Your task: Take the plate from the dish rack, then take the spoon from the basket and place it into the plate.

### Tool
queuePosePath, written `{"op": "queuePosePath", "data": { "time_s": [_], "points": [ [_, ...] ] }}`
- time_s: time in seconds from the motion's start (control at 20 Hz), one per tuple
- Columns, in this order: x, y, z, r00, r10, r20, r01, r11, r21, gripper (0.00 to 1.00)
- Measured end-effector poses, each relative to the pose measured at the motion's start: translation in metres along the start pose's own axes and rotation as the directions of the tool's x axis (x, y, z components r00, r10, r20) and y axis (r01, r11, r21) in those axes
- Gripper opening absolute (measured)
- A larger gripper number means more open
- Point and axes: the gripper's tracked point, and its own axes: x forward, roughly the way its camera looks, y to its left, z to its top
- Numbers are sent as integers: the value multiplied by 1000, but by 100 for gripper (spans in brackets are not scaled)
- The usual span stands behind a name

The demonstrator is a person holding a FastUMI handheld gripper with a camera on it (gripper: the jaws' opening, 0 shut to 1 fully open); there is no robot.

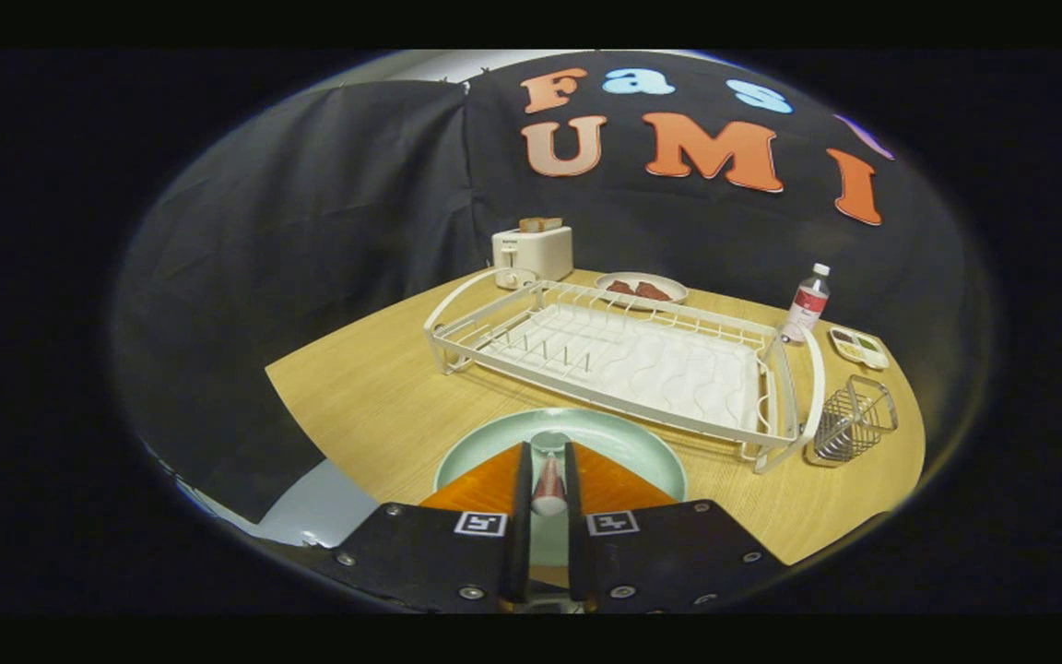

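Gripper (549, 470) grasps the spoon (548, 481) over the plate (628, 441) (rack (623, 364) already empty), only release left.

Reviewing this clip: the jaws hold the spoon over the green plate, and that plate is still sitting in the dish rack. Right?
Not quite. The gripper view shows the green plate on the wooden table, just in front of the dish rack, not in it. The gripper does hold the spoon over it.
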Motion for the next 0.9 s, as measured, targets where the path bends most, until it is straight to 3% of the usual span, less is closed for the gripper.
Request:
{"op": "queuePosePath", "data": {
  "time_s": [0.2,0.35,0.4,0.55,0.6,0.9],
  "points": [
    [0,-13,2,1000,-26,-11,26,999,29,29],
    [-2,-30,13,998,-68,-2,68,995,73,57],
    [-3,-39,20,997,-83,4,82,992,96,74],
    [-10,-63,37,990,-141,29,136,983,126,94],
    [-13,-74,42,986,-167,29,162,978,133,98],
    [-41,-128,79,951,-298,77,274,934,229,98]
  ]
}}
